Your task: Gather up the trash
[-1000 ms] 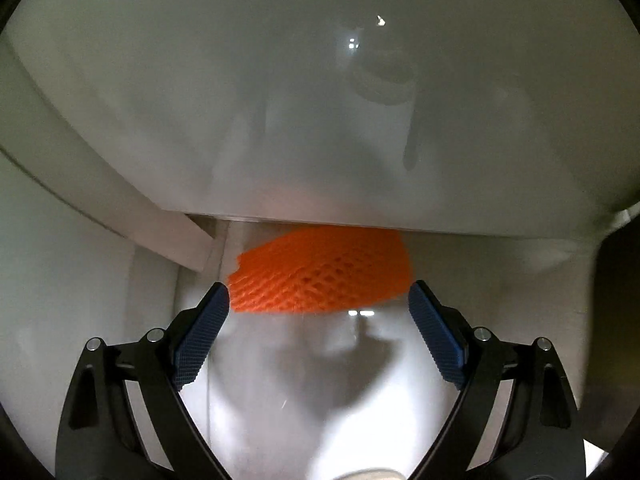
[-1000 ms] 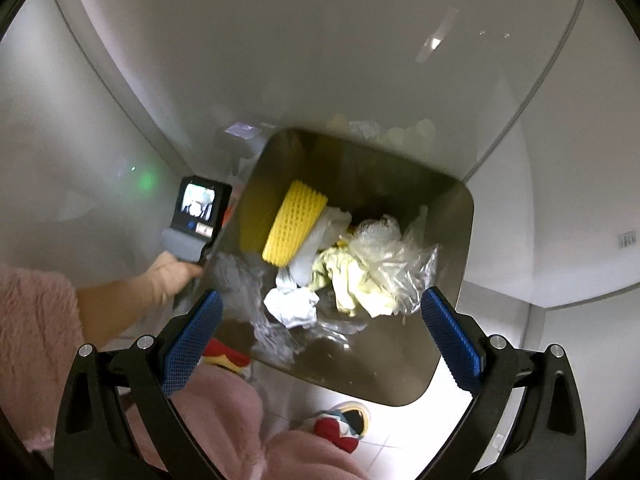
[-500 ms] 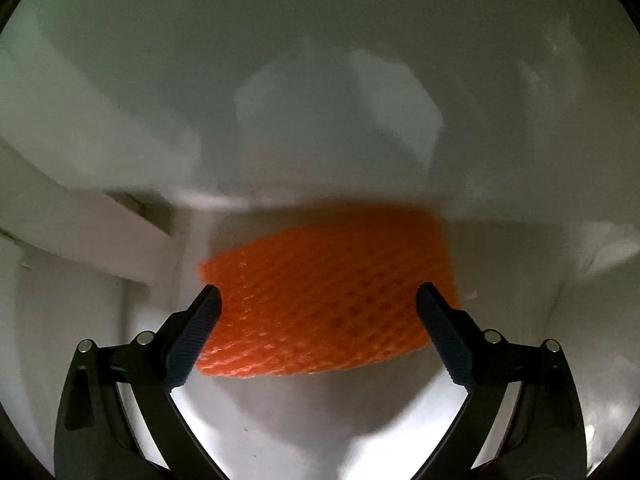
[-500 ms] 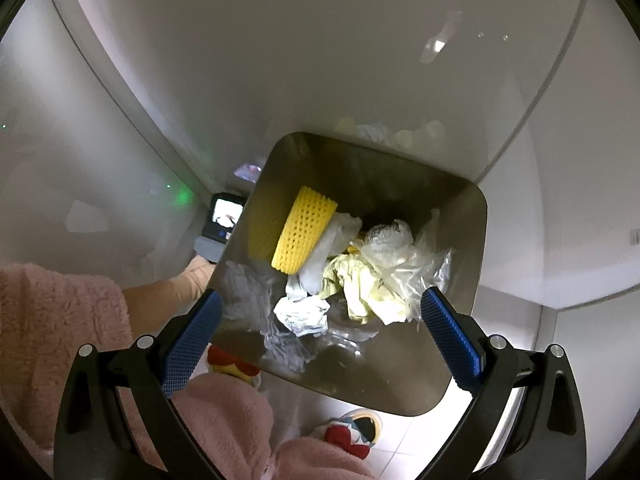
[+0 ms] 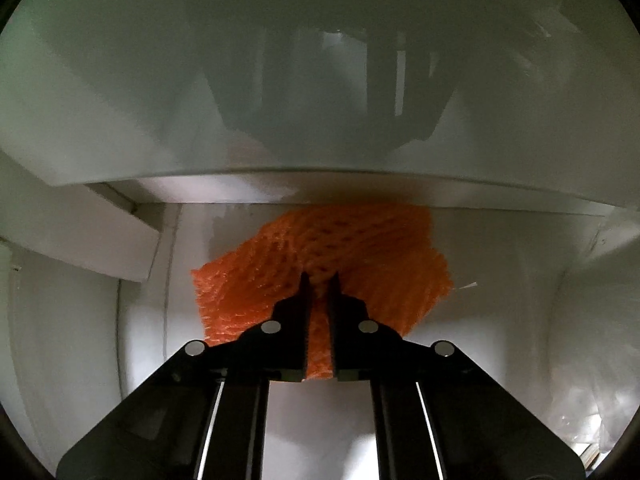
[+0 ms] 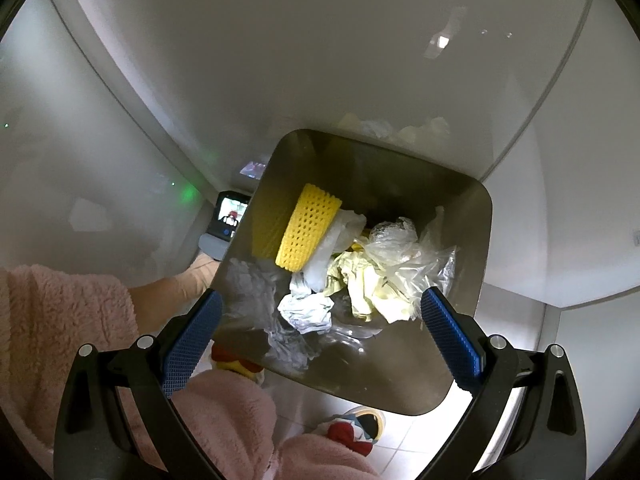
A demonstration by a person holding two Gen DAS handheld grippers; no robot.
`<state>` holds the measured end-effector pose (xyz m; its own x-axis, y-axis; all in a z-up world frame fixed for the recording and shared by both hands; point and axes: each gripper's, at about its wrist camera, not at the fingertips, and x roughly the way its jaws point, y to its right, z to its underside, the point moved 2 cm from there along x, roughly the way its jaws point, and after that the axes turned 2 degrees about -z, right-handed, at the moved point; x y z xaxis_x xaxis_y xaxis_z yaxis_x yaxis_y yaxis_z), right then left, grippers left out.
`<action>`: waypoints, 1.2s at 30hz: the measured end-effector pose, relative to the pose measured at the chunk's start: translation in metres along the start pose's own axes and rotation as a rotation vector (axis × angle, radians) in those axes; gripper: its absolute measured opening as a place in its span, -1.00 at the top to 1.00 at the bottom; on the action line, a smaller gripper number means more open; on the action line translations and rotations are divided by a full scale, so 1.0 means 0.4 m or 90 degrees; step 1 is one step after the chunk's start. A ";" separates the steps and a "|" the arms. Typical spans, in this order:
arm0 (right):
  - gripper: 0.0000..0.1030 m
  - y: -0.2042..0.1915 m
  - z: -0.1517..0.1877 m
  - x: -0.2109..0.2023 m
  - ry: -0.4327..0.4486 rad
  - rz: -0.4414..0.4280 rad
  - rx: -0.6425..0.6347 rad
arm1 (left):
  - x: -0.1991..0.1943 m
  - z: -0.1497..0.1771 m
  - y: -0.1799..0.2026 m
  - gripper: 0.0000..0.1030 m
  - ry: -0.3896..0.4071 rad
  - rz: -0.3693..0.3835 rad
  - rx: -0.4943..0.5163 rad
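In the left wrist view my left gripper (image 5: 319, 280) is shut on an orange foam fruit net (image 5: 372, 248), which lies on a white floor under a white ledge. In the right wrist view my right gripper (image 6: 320, 320) is open and empty, held above a steel trash bin (image 6: 468, 216). The bin holds a yellow foam net (image 6: 308, 228), crumpled white paper (image 6: 308, 312), yellowish paper (image 6: 368, 288) and clear plastic wrap (image 6: 404, 244).
White cabinet panels (image 6: 280, 60) stand behind the bin. The person's pink fleece sleeve (image 6: 60, 312) and hand with the left gripper's screen (image 6: 230, 216) are left of the bin. Slippers (image 6: 352, 428) show on the tiled floor below.
My left gripper moved up to the orange net and closed on it. The right gripper stayed open over the bin and shifted only slightly.
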<state>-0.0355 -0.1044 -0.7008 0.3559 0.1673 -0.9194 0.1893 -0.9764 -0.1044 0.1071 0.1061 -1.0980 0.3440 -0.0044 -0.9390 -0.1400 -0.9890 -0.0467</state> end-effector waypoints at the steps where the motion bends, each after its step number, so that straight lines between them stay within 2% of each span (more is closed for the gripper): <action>1: -0.93 0.001 0.002 0.000 -0.002 0.001 0.002 | -0.012 0.003 0.002 0.89 0.000 0.000 0.002; 5: -0.93 -0.001 0.004 -0.008 -0.010 -0.003 0.022 | -0.069 0.026 0.017 0.89 0.001 0.001 0.007; 8: -0.93 -0.015 -0.010 -0.042 0.000 -0.006 0.016 | -0.151 0.038 0.018 0.89 0.003 0.001 -0.011; 12: -0.93 -0.033 -0.041 -0.108 0.015 -0.010 0.015 | -0.340 0.053 0.012 0.89 0.012 0.003 -0.057; 15: -0.93 -0.039 -0.057 -0.157 0.021 0.002 0.010 | -0.552 0.062 0.021 0.89 0.027 0.020 -0.086; 17: -0.93 -0.044 -0.062 -0.186 0.025 0.022 -0.011 | -0.675 0.059 0.056 0.89 0.037 0.025 -0.076; 19: -0.93 -0.043 -0.062 -0.210 0.024 0.048 -0.039 | -0.753 0.010 0.052 0.89 0.047 0.026 -0.059; 21: -0.93 -0.031 -0.061 -0.228 0.023 0.070 -0.052 | -0.871 -0.025 0.064 0.89 0.060 0.027 -0.047; 22: -0.93 -0.023 -0.060 -0.236 0.021 0.077 -0.054 | -0.920 -0.031 0.040 0.89 0.065 0.029 -0.043; 26: -0.93 0.036 -0.070 -0.290 0.004 0.083 -0.008 | -1.088 -0.100 0.090 0.88 0.079 0.052 -0.021; 29: -0.93 0.074 -0.093 -0.362 0.011 0.072 0.030 | -1.138 -0.126 0.144 0.88 0.070 0.078 0.001; 32: -0.93 0.097 -0.117 -0.434 0.029 0.069 0.048 | -1.193 -0.156 0.241 0.88 0.054 0.118 0.027; 36: -0.93 0.130 -0.138 -0.519 0.047 0.054 0.073 | -1.163 -0.180 0.361 0.87 0.013 0.147 0.070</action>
<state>-0.0489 -0.1823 -0.4946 0.4329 0.0895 -0.8970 0.0511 -0.9959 -0.0746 -0.0061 -0.0454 -0.6435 0.3099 -0.2321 -0.9220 -0.3171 -0.9395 0.1299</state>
